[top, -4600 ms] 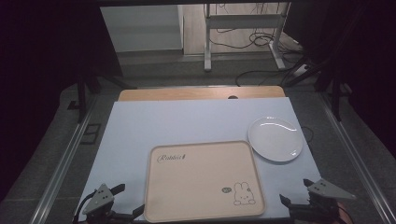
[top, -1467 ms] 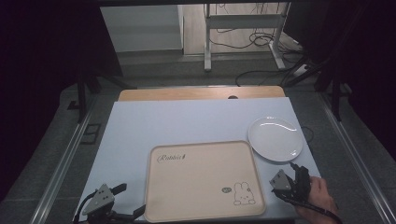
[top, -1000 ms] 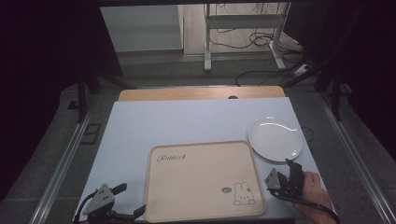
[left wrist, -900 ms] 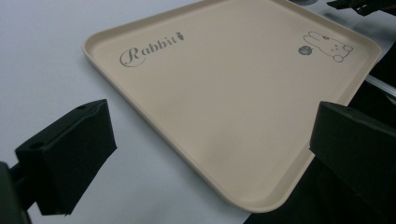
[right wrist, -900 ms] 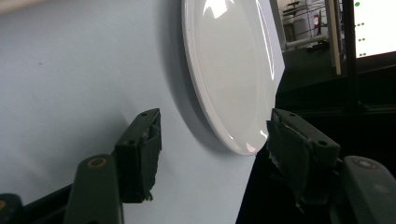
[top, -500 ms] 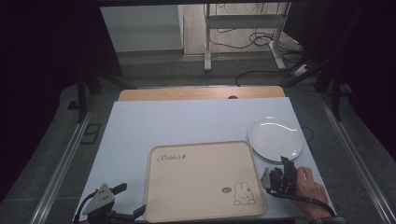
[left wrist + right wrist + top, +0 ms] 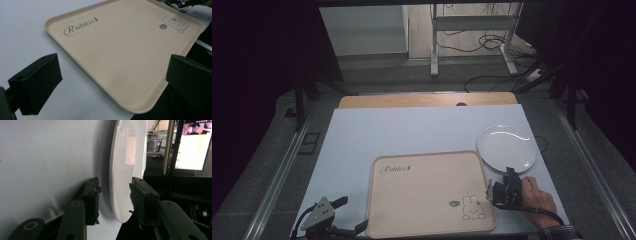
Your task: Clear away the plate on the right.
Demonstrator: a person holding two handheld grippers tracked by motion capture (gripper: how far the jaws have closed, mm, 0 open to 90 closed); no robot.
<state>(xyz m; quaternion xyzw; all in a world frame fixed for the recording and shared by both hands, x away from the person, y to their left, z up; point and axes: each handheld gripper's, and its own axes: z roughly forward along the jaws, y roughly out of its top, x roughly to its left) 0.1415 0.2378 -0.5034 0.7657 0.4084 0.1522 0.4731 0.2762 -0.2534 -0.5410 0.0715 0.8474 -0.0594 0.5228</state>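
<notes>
The left claw (image 7: 343,216) rested wide open on the tabletop (image 7: 412,130) beside the beige tray (image 7: 427,195). Right of the tray, the right claw (image 7: 113,197) straddled the white plate's (image 7: 125,175) near rim, its jaws just closing but not yet pressing. A shallow bite could let the glazed rim slip or tip the plate.

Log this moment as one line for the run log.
right gripper: jaws straddle white plate near edge, just been closing, not yet clamped | left gripper: open, resting by tray | tray: bare
</notes>
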